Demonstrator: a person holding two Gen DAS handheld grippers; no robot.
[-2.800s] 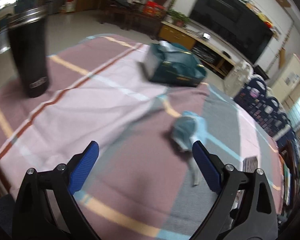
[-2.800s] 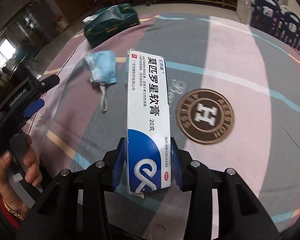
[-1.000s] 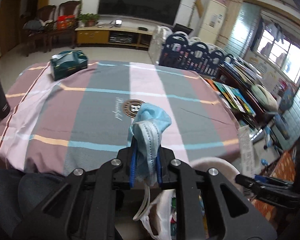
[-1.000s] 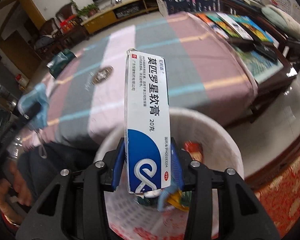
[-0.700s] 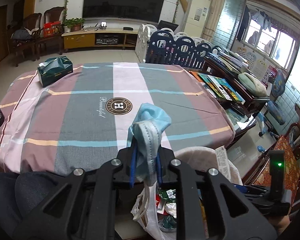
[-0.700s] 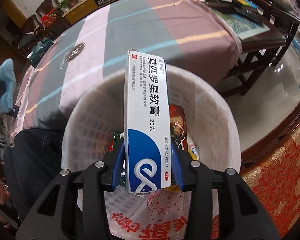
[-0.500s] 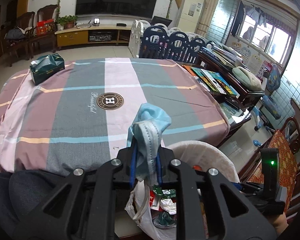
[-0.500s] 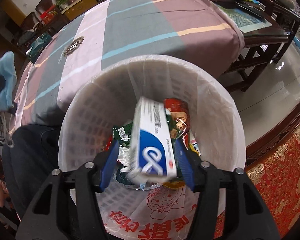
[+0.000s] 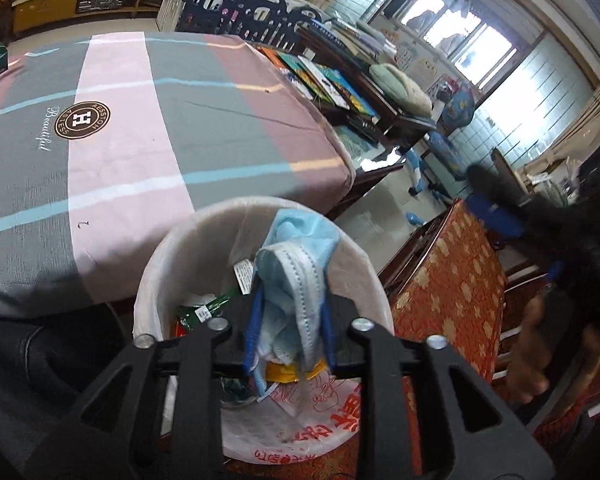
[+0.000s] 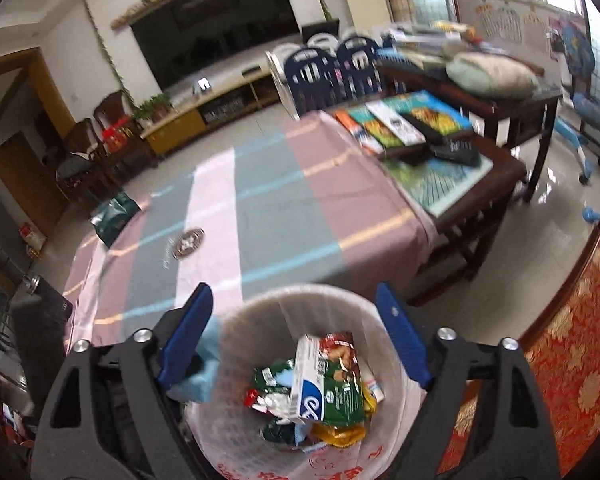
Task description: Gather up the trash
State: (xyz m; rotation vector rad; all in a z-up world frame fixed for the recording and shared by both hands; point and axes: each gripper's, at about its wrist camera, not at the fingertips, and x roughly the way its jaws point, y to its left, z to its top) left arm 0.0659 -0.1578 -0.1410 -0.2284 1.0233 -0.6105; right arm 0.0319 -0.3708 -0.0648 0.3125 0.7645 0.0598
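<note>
Over the bin (image 10: 236, 320), our right gripper (image 10: 296, 336) now has its fingers apart — the ointment box (image 10: 310, 380) has dropped in; our left gripper (image 9: 290, 332) stays clamped on the mask (image 9: 296, 280), next to release.

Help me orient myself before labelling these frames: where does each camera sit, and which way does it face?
Left wrist: on the left gripper, looking down into the trash bin; its fingers clamp a blue face mask; the right gripper shows at right.
Right wrist: on the right gripper, open above the bin, facing the table and TV wall; the medicine box lies inside.
Shared: bin, tablecloth, mask.
</note>
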